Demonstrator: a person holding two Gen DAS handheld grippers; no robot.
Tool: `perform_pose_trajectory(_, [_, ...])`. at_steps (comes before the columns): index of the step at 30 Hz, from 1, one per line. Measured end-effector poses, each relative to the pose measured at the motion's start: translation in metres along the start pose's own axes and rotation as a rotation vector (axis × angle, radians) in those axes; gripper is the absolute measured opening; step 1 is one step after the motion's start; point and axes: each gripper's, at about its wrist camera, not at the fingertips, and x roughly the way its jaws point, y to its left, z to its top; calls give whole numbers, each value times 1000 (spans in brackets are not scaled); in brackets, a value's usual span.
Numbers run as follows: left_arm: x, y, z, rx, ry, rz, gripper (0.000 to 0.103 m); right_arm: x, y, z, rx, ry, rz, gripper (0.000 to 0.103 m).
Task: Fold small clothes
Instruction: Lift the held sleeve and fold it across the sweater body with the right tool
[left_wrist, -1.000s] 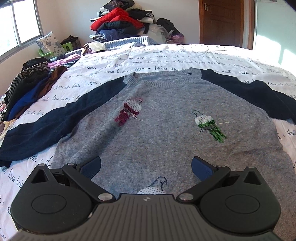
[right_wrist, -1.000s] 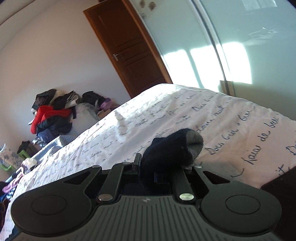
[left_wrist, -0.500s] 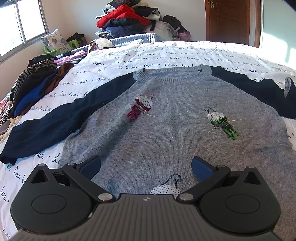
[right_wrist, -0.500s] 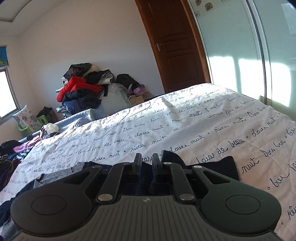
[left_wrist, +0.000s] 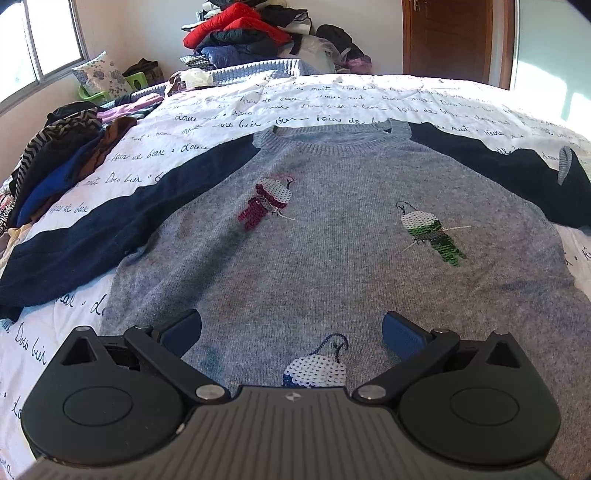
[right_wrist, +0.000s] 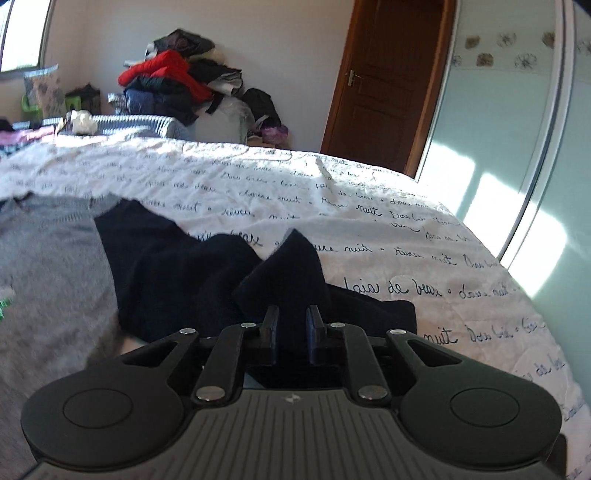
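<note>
Grey sweater (left_wrist: 332, 236) with navy sleeves: spread flat, front up, on bed (left_wrist: 332, 96); collar toward the far clothes pile (left_wrist: 240, 33), hem nearest, long axis running collar to hem, sleeves out sideways. Right sleeve (right_wrist: 177, 266): bunched beside the sweater body, cuff end pinched in right gripper (right_wrist: 291, 326), jaws nearly closed on the navy knit, probably to carry it across the chest as a first fold. Left gripper (left_wrist: 291, 332): spread wide, empty, hovering over the sweater hem, likely poised to pin it.
</note>
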Motion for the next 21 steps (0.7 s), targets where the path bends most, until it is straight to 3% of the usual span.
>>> perform_pose_trajectory(2, [-1, 0, -1, 4, -2, 7, 103, 2, 10, -7, -84, -3, -43, 15])
perform_pose_trajectory(4, [0, 2, -1, -2, 0, 12, 103, 4, 17, -14, -153, -1, -87, 22])
perform_pose_trajectory(6, [1, 4, 0, -11, 7, 12, 103, 5, 18, -20, -198, -16, -131, 51])
perform_pose_trajectory(8, [2, 5, 1, -19, 13, 10, 103, 4, 20, -25, -254, -36, -170, 58])
perform_pose_trajectory(13, [5, -1, 0, -6, 19, 6, 103, 12, 29, -33, -405, -62, -207, 58])
perform_pose_trajectory(19, [3, -4, -1, 8, 20, 8, 103, 38, 30, -10, -371, -85, -197, 57])
perform_pose_trajectory(20, [3, -3, -1, 8, 20, 11, 103, 42, 29, -7, -366, -84, -186, 56])
perform_pose_trajectory(21, [3, -2, -1, 5, 21, 14, 103, 45, 29, -4, -361, -83, -167, 44])
